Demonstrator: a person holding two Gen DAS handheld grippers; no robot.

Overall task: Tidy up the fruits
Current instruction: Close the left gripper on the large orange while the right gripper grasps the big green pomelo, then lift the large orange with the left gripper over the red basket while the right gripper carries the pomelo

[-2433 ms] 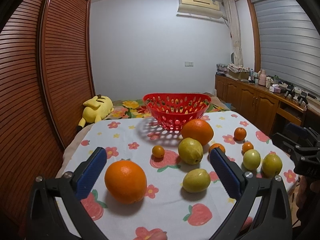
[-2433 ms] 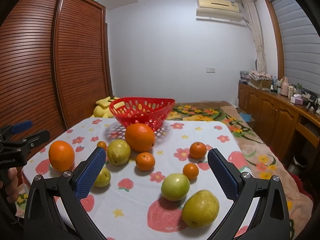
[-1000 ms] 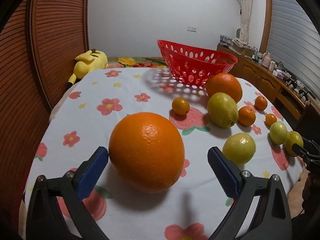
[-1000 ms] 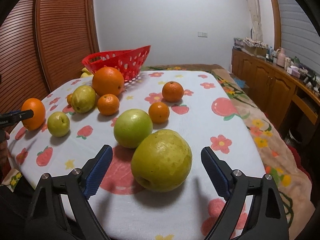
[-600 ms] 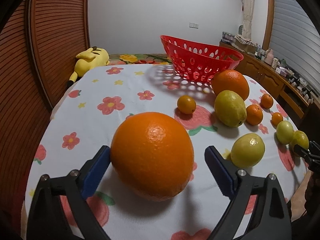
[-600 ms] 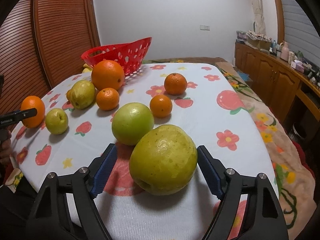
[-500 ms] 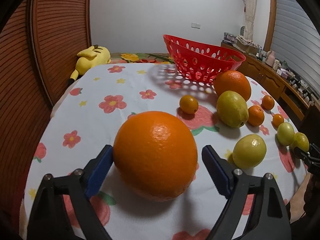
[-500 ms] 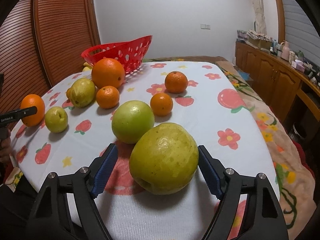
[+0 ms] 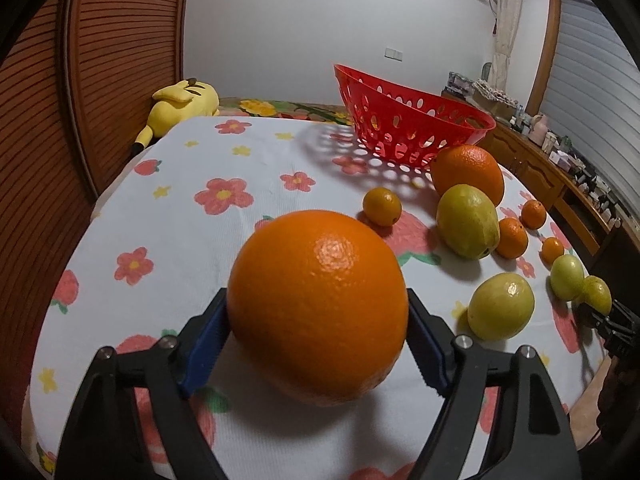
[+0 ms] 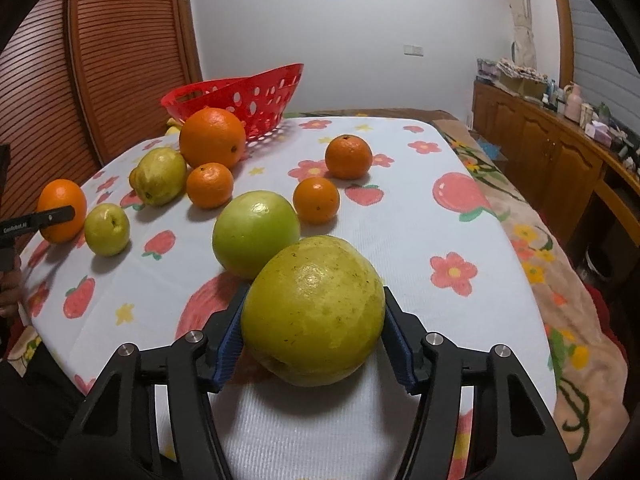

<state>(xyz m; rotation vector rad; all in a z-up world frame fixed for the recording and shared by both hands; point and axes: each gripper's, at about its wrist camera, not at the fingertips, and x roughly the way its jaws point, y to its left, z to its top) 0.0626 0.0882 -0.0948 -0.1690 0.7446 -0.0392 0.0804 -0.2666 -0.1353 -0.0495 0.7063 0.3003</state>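
Clamped between the blue pads of the left gripper [image 9: 318, 344] is a large orange [image 9: 318, 306], resting on the flowered table [image 9: 180, 220], while a yellow-green fruit [image 10: 314, 310] is likewise pinched on both sides by the right gripper [image 10: 314, 340]. Just beyond the right gripper a green fruit [image 10: 256, 238] is seen, touching the held one. Farther ahead, small oranges and a red basket [image 9: 404, 128] are found past both grippers.

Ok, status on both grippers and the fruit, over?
Left gripper shut on big orange. Right gripper shut on yellow-green fruit. Red basket empty, path open.
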